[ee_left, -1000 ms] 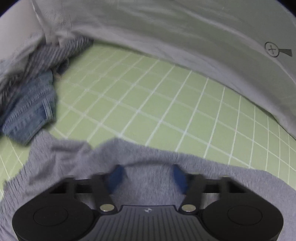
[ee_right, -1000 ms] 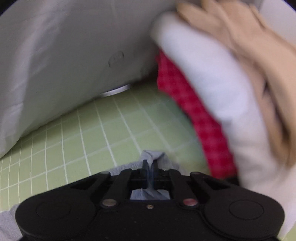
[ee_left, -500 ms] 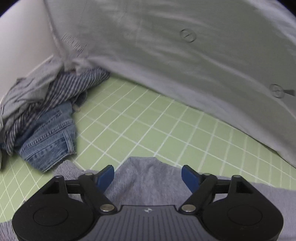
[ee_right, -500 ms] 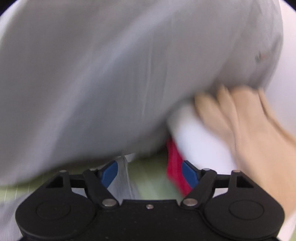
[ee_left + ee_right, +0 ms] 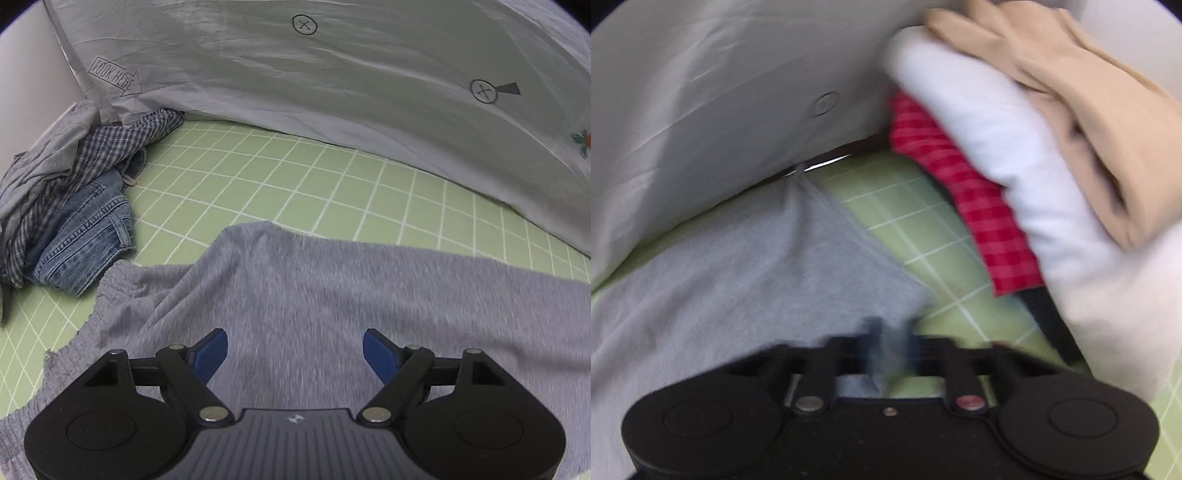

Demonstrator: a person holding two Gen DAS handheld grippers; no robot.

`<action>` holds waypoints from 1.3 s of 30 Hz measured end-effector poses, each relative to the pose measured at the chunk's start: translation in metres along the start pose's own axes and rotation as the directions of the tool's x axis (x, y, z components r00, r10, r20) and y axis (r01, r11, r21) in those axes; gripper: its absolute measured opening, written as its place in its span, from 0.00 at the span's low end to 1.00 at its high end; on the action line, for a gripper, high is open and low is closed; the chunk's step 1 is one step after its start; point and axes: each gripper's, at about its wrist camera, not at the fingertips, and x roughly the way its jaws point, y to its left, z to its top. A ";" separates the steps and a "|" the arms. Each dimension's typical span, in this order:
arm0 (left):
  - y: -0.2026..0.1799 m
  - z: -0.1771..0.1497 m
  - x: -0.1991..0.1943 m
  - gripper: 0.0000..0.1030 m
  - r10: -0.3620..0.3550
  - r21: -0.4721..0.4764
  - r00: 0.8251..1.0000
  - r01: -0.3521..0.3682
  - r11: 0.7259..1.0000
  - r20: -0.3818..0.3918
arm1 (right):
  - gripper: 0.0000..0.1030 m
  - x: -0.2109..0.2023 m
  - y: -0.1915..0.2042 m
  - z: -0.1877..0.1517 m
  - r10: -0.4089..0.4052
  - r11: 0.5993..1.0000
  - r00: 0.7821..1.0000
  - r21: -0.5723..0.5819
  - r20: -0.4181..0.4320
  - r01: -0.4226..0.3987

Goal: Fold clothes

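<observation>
Now right fingers (image 5: 892,343) again pinching grey garment (image 5: 746,266).

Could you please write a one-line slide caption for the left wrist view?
Left tool open above grey garment on green grid mat, jeans and plaid shirt piled alongside.

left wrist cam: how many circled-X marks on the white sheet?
2. One circled X sits top centre of the white sheet; the other is at right, beside a dark wedge. More may be hidden.
</observation>
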 end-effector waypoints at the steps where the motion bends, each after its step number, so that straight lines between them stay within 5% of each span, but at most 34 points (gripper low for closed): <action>1: 0.002 -0.002 -0.004 0.79 -0.002 -0.005 1.000 0.002 1.000 -0.004 | 0.04 -0.001 0.000 -0.002 -0.007 0.999 1.000 -0.031 -0.007 0.006; 4: 0.013 -0.010 -0.021 0.79 -0.015 -0.022 1.000 0.014 1.000 -0.008 | 0.04 -0.010 -0.010 -0.015 -0.075 0.993 0.997 -0.091 -0.019 0.073; 9: 0.035 -0.030 -0.061 0.79 -0.023 -0.028 1.000 0.023 0.999 -0.004 | 0.07 -0.030 -0.053 -0.033 -0.093 0.996 0.992 -0.010 -0.081 0.093; 14: 0.064 -0.055 -0.108 0.83 -0.029 -0.064 0.999 0.031 0.997 0.032 | 0.67 -0.079 -0.068 -0.054 -0.045 0.998 0.997 0.038 -0.057 0.047; 17: 0.083 -0.071 -0.130 0.84 -0.034 -0.106 0.998 0.040 0.994 0.054 | 0.92 -0.118 -0.058 -0.078 0.053 0.999 0.998 0.012 -0.023 -0.052; 19: 0.093 -0.081 -0.138 0.85 -0.040 -0.142 0.998 0.047 0.989 0.056 | 0.99 -0.144 -0.047 -0.097 0.133 0.991 0.991 -0.013 -0.018 -0.133; 23: 0.110 -0.100 -0.149 0.87 -0.044 -0.165 0.998 0.051 0.985 0.050 | 1.00 -0.171 -0.008 -0.138 0.293 0.954 0.953 -0.050 -0.073 -0.297; 29: 0.136 -0.119 -0.150 0.88 -0.048 -0.131 0.999 0.050 0.990 0.022 | 1.00 -0.202 0.050 -0.193 0.383 0.898 0.906 -0.156 -0.181 -0.411; 34: 0.165 -0.114 -0.142 0.88 -0.040 -0.100 0.999 0.042 0.994 0.017 | 1.00 -0.210 0.070 -0.221 0.350 0.917 0.908 -0.115 -0.231 -0.383; 39: 0.203 -0.088 -0.119 0.88 -0.039 -0.109 0.999 0.041 0.993 0.017 | 1.00 -0.211 0.094 -0.228 0.254 0.954 0.945 -0.106 -0.208 -0.280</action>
